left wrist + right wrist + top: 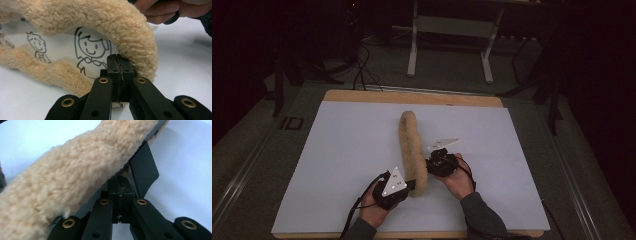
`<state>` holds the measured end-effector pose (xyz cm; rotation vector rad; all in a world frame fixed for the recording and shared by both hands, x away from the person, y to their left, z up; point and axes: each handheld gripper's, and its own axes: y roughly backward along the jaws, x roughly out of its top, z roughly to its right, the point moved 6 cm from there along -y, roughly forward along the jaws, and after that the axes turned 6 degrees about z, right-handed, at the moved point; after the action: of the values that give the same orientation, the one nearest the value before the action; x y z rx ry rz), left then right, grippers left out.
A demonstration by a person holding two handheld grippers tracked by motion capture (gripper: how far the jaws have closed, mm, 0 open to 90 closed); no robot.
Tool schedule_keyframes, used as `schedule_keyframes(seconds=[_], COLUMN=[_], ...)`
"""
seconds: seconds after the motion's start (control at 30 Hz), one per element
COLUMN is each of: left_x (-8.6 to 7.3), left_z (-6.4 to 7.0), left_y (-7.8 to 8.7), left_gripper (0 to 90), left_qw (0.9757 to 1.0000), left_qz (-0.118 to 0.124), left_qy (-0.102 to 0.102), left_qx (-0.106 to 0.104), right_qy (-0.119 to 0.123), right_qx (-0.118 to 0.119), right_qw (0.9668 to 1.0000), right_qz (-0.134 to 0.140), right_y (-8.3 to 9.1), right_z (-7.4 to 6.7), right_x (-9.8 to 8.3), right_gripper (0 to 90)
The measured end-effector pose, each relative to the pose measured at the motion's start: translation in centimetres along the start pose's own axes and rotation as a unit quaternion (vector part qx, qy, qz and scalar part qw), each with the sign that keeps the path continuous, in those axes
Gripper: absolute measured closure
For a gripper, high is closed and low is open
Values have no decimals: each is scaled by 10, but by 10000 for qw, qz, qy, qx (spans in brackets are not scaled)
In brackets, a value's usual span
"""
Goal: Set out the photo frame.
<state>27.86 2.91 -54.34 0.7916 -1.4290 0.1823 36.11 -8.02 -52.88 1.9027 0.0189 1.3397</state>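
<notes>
High view | both tools (411,186) (428,164) clamp fleece pouch (411,145) | white mat (342,150), stand (452,25) behind

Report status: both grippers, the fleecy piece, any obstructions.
Left gripper shut on fleecy piece, near end. Right gripper shut on its side edge. White mat around it bare.

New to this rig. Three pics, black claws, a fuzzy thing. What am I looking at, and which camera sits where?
No robot here: a person holds a hand-held two-jaw gripper in each hand. The high view looks down on a white table; the left gripper and right gripper both meet a beige fleecy item lying there. The other two pictures come from cameras riding on each gripper, looking along its black jaws. The left gripper view shows its jaws shut on the item's edge, near a white lining with cartoon figures. The right gripper view shows its jaws shut against the fleece too.
</notes>
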Motion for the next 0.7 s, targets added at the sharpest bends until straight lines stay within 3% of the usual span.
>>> schedule_keyframes(seconds=[0.27, 0.4, 0.53, 0.63, 0.7], left_x=[1, 0, -2, -2, -1], left_z=[1, 0, -2, -5, -9], left_y=[-5, -5, -4, -1, 2], left_gripper=[900, 900, 888, 854, 836], left_qw=[10000, 10000, 9999, 10000, 10000], left_qz=[3, -11, -58, -48, -24], left_qy=[-31, -39, -83, -45, -14], left_qx=[-13, -20, 19, 53, 96], right_qy=[-102, -76, 8, -156, -279], right_qx=[167, 136, -193, -294, -323], right_qw=[9998, 9999, 9998, 9994, 9989], right_qz=[-41, -46, 0, 113, 216], right_y=[1, 1, 7, 14, 21], right_z=[1, 1, 4, 9, 12], right_x=[0, 1, 3, 7, 11], right_gripper=[898, 874, 789, 746, 663])
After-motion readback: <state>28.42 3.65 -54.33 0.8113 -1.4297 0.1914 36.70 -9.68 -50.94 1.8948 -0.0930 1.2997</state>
